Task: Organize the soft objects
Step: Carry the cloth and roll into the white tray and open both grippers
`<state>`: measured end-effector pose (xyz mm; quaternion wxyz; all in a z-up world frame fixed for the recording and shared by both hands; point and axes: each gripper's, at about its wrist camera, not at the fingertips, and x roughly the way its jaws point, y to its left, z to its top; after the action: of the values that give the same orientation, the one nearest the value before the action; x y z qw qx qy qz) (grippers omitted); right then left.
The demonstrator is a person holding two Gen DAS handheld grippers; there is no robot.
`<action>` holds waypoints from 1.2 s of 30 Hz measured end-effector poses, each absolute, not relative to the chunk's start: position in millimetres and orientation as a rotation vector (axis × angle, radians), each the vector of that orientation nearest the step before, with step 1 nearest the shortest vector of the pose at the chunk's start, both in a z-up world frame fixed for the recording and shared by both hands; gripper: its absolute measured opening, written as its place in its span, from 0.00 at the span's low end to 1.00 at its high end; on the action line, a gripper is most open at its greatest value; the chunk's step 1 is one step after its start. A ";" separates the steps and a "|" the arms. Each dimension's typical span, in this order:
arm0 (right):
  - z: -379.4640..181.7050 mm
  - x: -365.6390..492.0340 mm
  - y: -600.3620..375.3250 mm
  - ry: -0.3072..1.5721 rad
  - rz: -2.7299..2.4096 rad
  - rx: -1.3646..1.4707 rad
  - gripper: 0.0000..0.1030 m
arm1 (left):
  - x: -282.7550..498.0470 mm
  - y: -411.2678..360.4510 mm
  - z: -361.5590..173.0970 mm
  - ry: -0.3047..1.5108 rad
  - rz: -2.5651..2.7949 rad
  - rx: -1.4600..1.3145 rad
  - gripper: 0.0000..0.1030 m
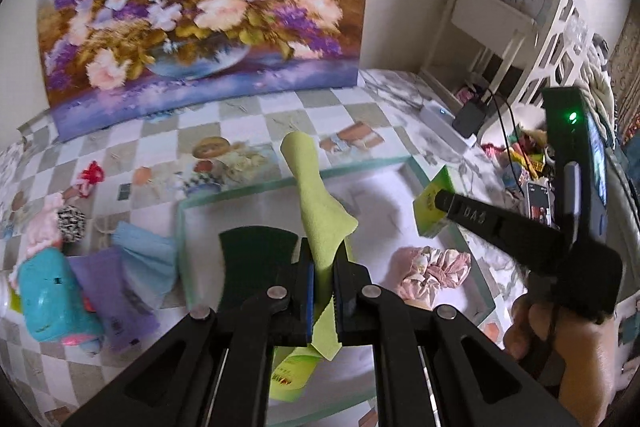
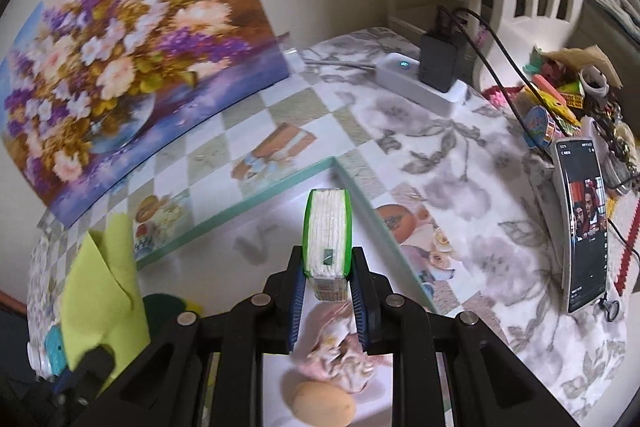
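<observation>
Cloth (image 1: 320, 211), lime and limp, rises from the left gripper (image 1: 323, 291), clenched on it. Right gripper (image 2: 328, 287) clamps a flat green-edged tissue pack (image 2: 327, 235) above the tray (image 2: 248, 203).

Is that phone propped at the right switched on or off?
On. The phone stands propped on its side edge, and its screen is lit, showing a video picture with figures in it.

Both views are evenly lit by soft daylight. Shadows on the tray (image 1: 416, 167) are faint. Fisheye distortion bends edges; corners are black. The painting (image 1: 200, 7) shows motion blur.
</observation>
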<state>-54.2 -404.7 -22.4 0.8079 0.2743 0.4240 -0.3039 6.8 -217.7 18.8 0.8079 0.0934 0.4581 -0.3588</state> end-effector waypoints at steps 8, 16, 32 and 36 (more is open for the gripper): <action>-32.2 -49.1 -413.4 0.913 -0.662 0.583 0.22 | 18.2 -249.2 -14.6 1.009 -0.772 0.234 0.07; -48.2 -44.5 -416.4 0.960 -0.669 0.583 0.23 | 31.9 -249.7 -56.1 1.129 -0.709 0.265 0.08; -2.8 -40.7 -390.4 0.939 -0.610 0.496 0.47 | 49.1 -210.3 -15.0 1.134 -0.563 0.190 0.63; -4.3 -33.6 -377.8 0.974 -0.586 0.453 0.61 | 58.5 -195.1 -24.1 1.168 -0.473 0.190 0.68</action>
<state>-33.6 -377.8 -4.3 0.8187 0.2127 0.4570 -0.2750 58.5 -195.1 -24.1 0.8038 0.0885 0.5453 -0.2209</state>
